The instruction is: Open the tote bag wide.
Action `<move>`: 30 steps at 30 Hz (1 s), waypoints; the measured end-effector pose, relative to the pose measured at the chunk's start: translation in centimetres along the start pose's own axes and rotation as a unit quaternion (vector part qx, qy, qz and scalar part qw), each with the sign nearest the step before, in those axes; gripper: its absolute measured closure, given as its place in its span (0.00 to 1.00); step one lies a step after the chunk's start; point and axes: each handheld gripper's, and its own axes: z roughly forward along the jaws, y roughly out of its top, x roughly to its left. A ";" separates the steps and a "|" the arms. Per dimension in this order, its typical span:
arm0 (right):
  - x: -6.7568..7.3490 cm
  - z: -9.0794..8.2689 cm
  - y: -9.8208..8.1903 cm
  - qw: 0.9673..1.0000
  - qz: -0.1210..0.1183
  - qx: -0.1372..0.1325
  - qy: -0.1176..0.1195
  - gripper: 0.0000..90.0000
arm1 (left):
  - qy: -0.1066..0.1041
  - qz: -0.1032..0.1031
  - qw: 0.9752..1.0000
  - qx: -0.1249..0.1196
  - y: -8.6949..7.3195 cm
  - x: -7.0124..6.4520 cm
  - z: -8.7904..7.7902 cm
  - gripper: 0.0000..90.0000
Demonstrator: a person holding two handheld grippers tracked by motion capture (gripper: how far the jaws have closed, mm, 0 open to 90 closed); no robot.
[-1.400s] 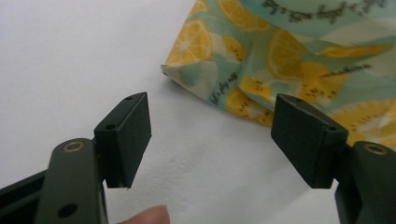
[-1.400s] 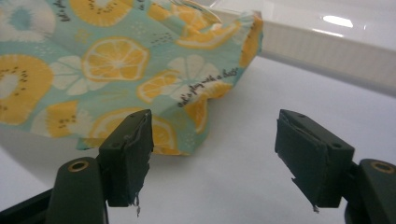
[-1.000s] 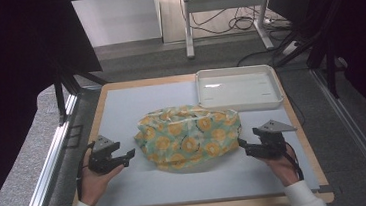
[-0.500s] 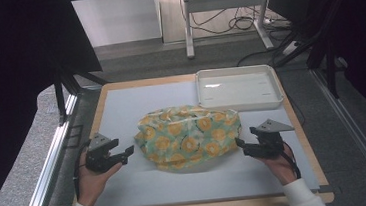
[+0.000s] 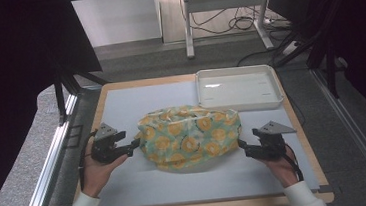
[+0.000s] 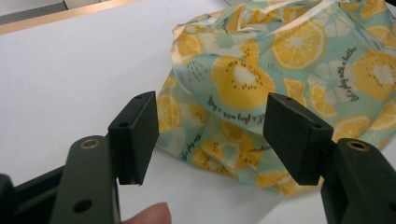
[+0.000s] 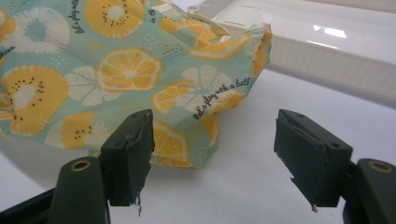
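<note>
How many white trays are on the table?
1. The white tray sits at the table's far right corner, just behind the fruit-print cloth. Nothing looks hidden.

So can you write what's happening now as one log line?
left gripper: open, at fruit-print cloth's left edge | right gripper: open, at its right edge | cloth: crumpled on white mat | tray: behind cloth

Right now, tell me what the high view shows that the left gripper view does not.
High view alone: the white tray behind the cloth, the right gripper at the cloth's right edge, both hands, and the floor with cables beyond the table. Left gripper view alone: the small black script printed on the cloth, and a fingertip at the bottom edge. Both: the fruit-print cloth crumpled on the pale mat, and the left gripper, open, beside it.
</note>
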 end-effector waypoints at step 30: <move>-0.4 0.4 -0.1 1.000 0.004 0.007 -0.016 0.32 | -0.011 0.006 1.000 0.011 6.0 3.8 6.2 0.40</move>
